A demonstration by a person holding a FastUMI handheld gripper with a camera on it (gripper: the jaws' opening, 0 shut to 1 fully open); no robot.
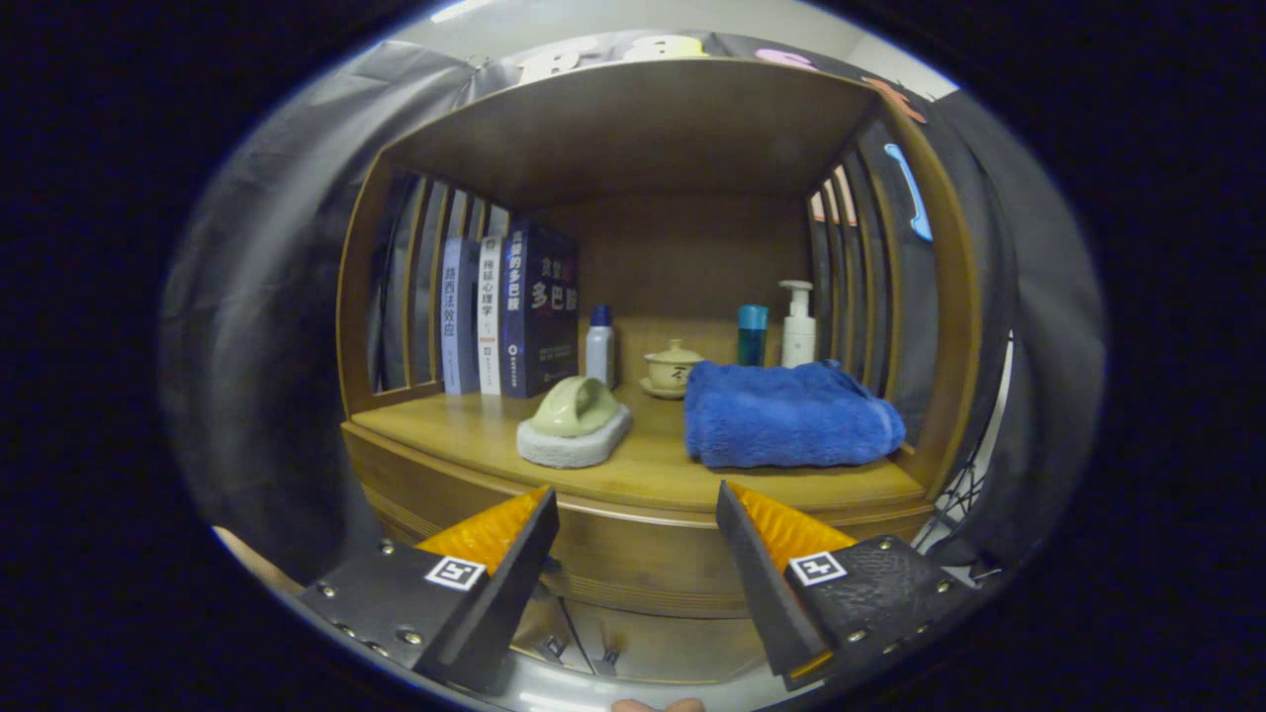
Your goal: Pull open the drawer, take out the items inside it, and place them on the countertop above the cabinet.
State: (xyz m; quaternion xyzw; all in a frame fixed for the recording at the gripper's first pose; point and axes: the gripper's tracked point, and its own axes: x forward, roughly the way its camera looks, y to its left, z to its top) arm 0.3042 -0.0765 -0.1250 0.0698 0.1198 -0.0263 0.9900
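Observation:
My gripper (635, 492) is open, with its fingers spread wide and nothing held between them. It hovers in front of a wooden cabinet, level with the front edge of the countertop (475, 420). Between and just below the fingers lies the curved wooden drawer front (638, 569), and nothing of its inside shows. A folded blue towel (791, 415) rests on the countertop beyond the right finger. A pale green cup (577, 405) lies tipped on a grey-white pad (574, 450) beyond the left finger.
At the back of the countertop stand three books (509, 311), a white bottle with a blue cap (599, 346), a lidded tea bowl (673, 368), a teal bottle (752, 334) and a pump bottle (797, 326). Slatted side walls and a wooden roof enclose the shelf. Lower cabinet doors (593, 648) sit beneath the drawer.

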